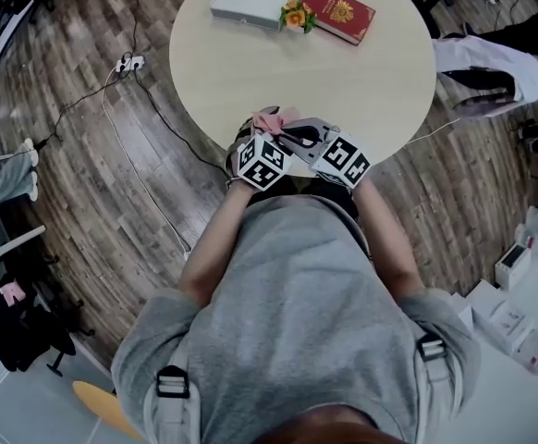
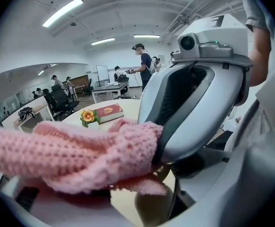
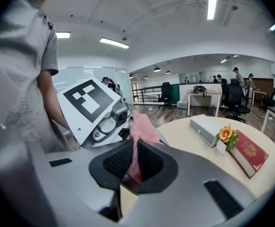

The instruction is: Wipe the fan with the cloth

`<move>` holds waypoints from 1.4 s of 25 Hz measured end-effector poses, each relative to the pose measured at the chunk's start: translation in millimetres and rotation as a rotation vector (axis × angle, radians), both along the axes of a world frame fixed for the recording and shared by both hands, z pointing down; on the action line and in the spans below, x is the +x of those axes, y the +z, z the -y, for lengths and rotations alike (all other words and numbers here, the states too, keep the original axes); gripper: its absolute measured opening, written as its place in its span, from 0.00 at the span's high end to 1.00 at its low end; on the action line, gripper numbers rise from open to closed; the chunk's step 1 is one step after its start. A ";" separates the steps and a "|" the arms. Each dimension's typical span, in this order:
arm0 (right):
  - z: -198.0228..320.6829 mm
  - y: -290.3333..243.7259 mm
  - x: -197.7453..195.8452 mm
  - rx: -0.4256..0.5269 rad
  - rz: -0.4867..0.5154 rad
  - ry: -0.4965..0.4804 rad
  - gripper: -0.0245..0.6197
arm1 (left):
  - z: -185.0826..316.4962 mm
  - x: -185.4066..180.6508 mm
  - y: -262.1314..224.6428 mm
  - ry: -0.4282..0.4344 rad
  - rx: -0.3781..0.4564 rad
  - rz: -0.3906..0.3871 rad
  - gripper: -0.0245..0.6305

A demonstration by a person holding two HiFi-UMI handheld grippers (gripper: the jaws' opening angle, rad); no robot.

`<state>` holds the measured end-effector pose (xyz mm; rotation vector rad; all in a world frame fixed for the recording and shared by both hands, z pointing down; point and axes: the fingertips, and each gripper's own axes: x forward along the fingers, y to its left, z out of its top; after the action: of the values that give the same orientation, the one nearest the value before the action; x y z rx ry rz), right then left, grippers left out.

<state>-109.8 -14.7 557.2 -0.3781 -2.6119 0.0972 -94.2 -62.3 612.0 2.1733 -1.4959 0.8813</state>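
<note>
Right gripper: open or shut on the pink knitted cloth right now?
Shut. The right gripper pinches the pink knitted cloth between its two dark pads, no gap showing.

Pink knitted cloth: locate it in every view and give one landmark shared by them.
Head view: pink knitted cloth at the round beige table's near edge.
Left gripper view: fills the lower left, reaching the right gripper.
Right gripper view: centre, pinched between that gripper's pads.
Shared landmark: the red hardcover book beside an orange flower, on the table's far side.
</note>
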 end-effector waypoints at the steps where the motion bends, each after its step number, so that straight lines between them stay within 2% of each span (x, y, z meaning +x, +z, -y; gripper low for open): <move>1: -0.5 0.9 -0.1 0.021 -0.006 0.003 0.91 | -1.7 -1.0 0.5 0.003 -0.001 0.003 0.38; 3: 0.0 0.4 -0.7 0.060 -0.014 0.014 0.91 | -3.9 -4.0 0.2 0.005 -0.001 0.009 0.38; 9: 12.8 -5.8 -2.3 0.094 -0.008 0.081 0.91 | -9.8 -18.0 -5.5 0.004 0.010 0.041 0.38; 13: 13.8 -11.6 -12.4 0.076 -0.009 0.092 0.92 | -11.7 -18.8 -8.0 0.013 0.012 0.047 0.38; 27: 1.2 -6.9 -28.7 0.077 -0.077 -0.007 0.92 | -5.6 -11.7 -8.2 0.049 0.005 0.097 0.38; 35: -3.8 -3.6 -20.5 -0.025 -0.119 -0.049 0.92 | -0.6 -6.6 -11.9 0.071 0.018 0.128 0.38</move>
<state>-130.3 -10.9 553.6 -0.4313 -2.4844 0.1317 -100.8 -61.7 600.0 2.2331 -1.4978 1.0520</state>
